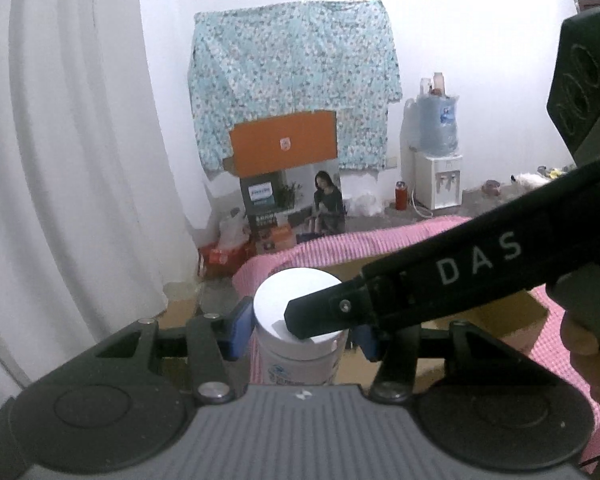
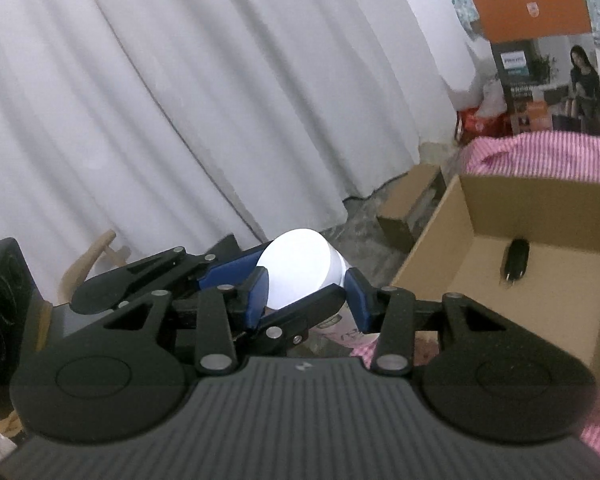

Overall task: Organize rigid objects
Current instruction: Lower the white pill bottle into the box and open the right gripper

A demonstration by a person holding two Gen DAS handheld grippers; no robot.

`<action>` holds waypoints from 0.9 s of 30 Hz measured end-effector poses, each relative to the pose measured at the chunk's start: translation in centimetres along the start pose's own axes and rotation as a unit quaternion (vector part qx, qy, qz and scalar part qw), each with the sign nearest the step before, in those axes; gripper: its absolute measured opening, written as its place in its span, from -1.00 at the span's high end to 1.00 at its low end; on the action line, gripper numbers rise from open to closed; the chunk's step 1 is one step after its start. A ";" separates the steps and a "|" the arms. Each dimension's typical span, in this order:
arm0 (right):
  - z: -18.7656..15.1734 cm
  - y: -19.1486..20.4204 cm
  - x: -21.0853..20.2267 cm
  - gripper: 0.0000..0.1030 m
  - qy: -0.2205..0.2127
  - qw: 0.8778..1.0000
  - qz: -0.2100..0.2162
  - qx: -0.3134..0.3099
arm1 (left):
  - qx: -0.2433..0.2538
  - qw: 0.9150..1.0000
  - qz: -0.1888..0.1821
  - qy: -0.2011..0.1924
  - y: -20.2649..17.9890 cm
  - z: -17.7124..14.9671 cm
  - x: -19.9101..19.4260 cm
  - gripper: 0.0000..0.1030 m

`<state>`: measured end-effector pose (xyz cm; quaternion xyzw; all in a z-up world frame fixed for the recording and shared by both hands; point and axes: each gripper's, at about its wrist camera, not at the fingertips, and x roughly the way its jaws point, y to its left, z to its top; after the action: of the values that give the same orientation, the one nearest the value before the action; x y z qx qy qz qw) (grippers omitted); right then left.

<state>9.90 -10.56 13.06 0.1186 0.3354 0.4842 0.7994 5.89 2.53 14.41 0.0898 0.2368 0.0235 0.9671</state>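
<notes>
A white jar with a flat white lid (image 1: 292, 292) and a printed label hangs above the pink checked cloth (image 1: 380, 236). My left gripper (image 1: 300, 332) has its blue pads (image 1: 238, 328) pressed on the jar's two sides just under the lid. From the right, a black finger (image 1: 340, 308) of my right gripper lies across the lid's near edge. In the right wrist view my right gripper (image 2: 306, 300) is shut on the same jar (image 2: 296, 264), and the left gripper's fingers (image 2: 228, 272) close on it from the left. An open cardboard box (image 2: 432, 264) stands at the right.
A small black object (image 2: 516, 264) lies inside the box. A smaller open carton (image 2: 412, 200) sits on the floor by the white curtain (image 2: 180, 100). Stacked product boxes (image 1: 284, 200), a water dispenser (image 1: 438, 180) and a red flask (image 1: 400, 196) line the far wall.
</notes>
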 end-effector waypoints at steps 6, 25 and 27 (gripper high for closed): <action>3.5 -2.6 -0.3 0.18 -0.002 1.000 -0.017 0.012 | 0.006 1.000 -0.017 0.002 -0.6 2.5 3.9 -0.03; 5.1 -17.6 10.2 0.17 0.131 0.979 -0.039 0.150 | 0.009 0.985 -0.045 0.168 -1.4 0.1 19.8 -0.03; 4.8 -18.0 10.8 0.17 0.137 0.978 -0.040 0.151 | 0.012 0.984 -0.043 0.175 -1.5 -0.2 20.1 -0.03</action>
<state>28.81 -9.75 2.90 0.1569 0.5159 0.4068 0.7374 23.57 2.87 4.83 0.0862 0.4063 -0.0053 0.9096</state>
